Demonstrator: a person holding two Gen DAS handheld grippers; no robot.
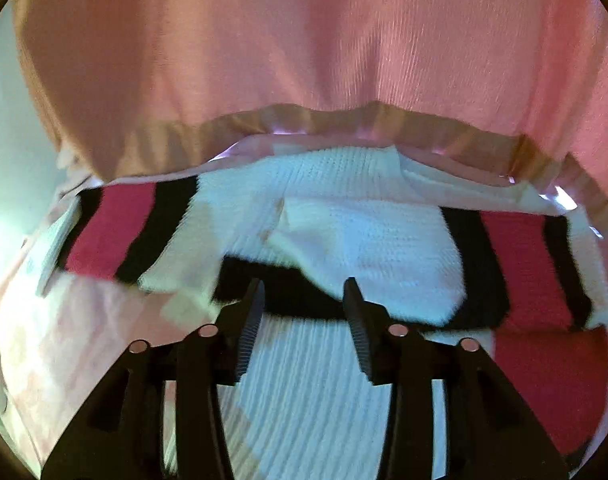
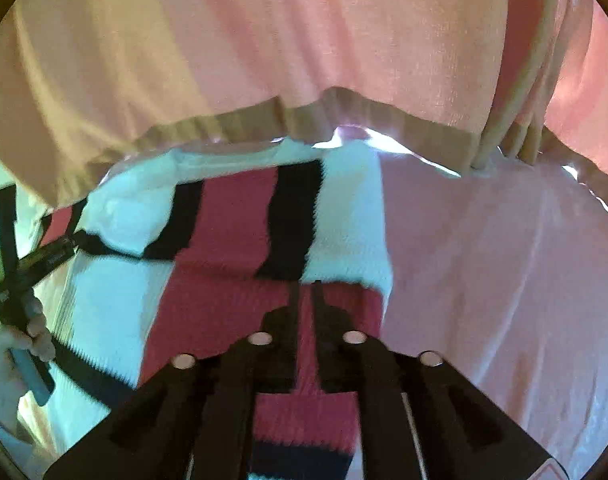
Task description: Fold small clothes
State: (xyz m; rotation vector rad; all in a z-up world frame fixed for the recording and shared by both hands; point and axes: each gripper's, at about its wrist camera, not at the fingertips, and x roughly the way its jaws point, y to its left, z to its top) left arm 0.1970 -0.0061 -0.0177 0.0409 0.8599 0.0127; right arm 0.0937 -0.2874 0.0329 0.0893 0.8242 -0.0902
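Both grippers are hovering over the striped sweater (image 1: 368,240): left gripper (image 1: 304,292) gaping empty, right gripper (image 2: 305,292) nearly closed, grasp unclear. Sleeves seem folded; next, probably folding the body.

No readable text, labels, brands or numbers anywhere

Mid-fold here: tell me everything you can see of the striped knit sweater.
The striped knit sweater is a small ribbed knit in white, pink-red and black bands. It lies on a pale pink cloth, with striped parts folded over its white body. The right gripper is nearly closed over a red band; the left gripper is open at a black band.
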